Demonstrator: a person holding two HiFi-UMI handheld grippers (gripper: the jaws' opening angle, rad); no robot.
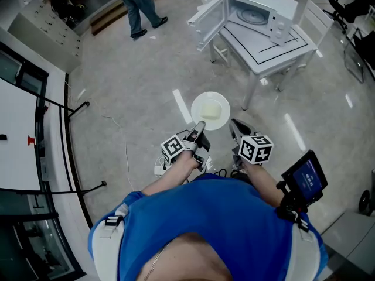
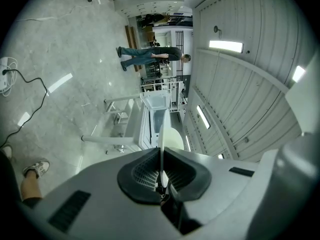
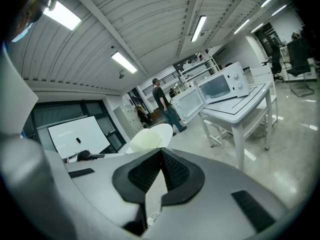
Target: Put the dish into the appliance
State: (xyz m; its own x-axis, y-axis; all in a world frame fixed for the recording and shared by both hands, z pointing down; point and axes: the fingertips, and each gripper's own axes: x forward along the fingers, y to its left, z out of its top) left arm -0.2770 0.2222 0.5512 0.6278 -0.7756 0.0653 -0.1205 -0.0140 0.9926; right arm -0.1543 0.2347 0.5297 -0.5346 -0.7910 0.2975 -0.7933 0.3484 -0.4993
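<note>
A white plate (image 1: 211,110) with a pale yellow slab on it hangs above the floor. My left gripper (image 1: 200,124) is shut on its near rim. In the left gripper view the plate (image 2: 172,136) stands edge-on between the pads of that gripper (image 2: 161,176). My right gripper (image 1: 233,123) is just right of the plate, shut and empty; in its own view the gripper (image 3: 161,154) has the plate (image 3: 147,139) beyond it to the left. The white microwave (image 1: 258,13) sits on a white table (image 1: 275,54) ahead, its door (image 1: 208,22) swung wide open to the left.
A person (image 1: 137,4) walks at the far side of the room. White chairs stand around the table. A cable and a white power strip (image 1: 159,167) lie on the floor by my feet. A small screen (image 1: 304,177) is at my right side.
</note>
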